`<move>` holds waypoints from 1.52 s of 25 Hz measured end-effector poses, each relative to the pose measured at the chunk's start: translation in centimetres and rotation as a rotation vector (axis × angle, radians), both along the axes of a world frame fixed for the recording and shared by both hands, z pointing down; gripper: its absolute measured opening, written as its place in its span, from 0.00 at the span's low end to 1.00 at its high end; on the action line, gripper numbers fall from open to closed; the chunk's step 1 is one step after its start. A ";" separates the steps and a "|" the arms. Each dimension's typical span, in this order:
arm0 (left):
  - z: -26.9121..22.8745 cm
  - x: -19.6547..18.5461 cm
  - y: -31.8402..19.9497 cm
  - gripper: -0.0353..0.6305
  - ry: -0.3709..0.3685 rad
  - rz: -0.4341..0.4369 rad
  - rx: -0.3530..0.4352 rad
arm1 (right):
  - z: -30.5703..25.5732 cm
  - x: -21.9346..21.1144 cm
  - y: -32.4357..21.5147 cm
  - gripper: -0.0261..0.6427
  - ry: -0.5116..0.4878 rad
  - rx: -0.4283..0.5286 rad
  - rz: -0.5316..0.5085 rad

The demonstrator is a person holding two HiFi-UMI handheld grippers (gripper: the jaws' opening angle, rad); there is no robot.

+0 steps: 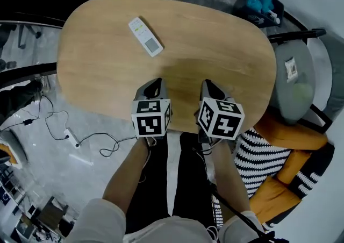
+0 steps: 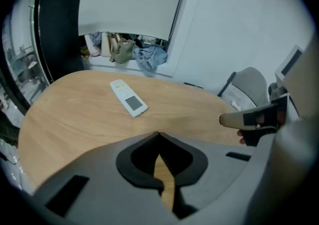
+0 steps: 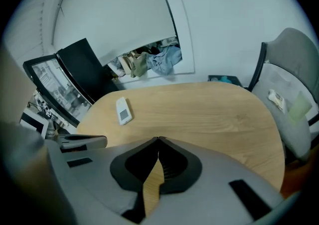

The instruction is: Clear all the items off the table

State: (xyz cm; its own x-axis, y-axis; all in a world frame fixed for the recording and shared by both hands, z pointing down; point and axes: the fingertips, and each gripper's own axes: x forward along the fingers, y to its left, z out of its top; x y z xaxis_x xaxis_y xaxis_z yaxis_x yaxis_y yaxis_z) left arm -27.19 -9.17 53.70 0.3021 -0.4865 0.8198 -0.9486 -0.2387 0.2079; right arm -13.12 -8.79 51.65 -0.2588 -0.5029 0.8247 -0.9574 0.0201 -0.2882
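**Left gripper** (image 1: 154, 83) **and right gripper** (image 1: 208, 84). They hang side by side over the near edge of the oval wooden table (image 1: 215, 48), both pitched down toward its top. In each gripper view the two jaws meet at their tips with nothing caught between them. Both grippers are pressed together and empty, and only bare wood shows through the slot behind the tips.

**Task item.** A white remote control (image 1: 145, 36) is the only thing seen on the table. It lies flat and aslant toward the far left part of the top, well apart from both grippers and somewhat nearer the left one. A small grey display sits at its nearer end, and the buttons are at the farther end.

**Handling (judged).**
- The remote is a slim bar of hard plastic, so it is probably light, stiff and not delicate, with a smooth casing that may slip a little.
- It lies low on the wood, so the jaws must first part and then straddle its narrow width.
- The pads belong on the two long side edges near the middle, so that neither end droops.
- A shallow approach risks nudging it across the table rather than pinching it.

**Surroundings.** A grey chair (image 1: 293, 83) stands beyond the table's right edge.
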 end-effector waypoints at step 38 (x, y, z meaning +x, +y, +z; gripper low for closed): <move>3.8 -5.6 -16.7 0.53 -0.051 -0.383 0.002 | 3.8 -1.9 -4.4 0.08 -0.012 -0.087 0.074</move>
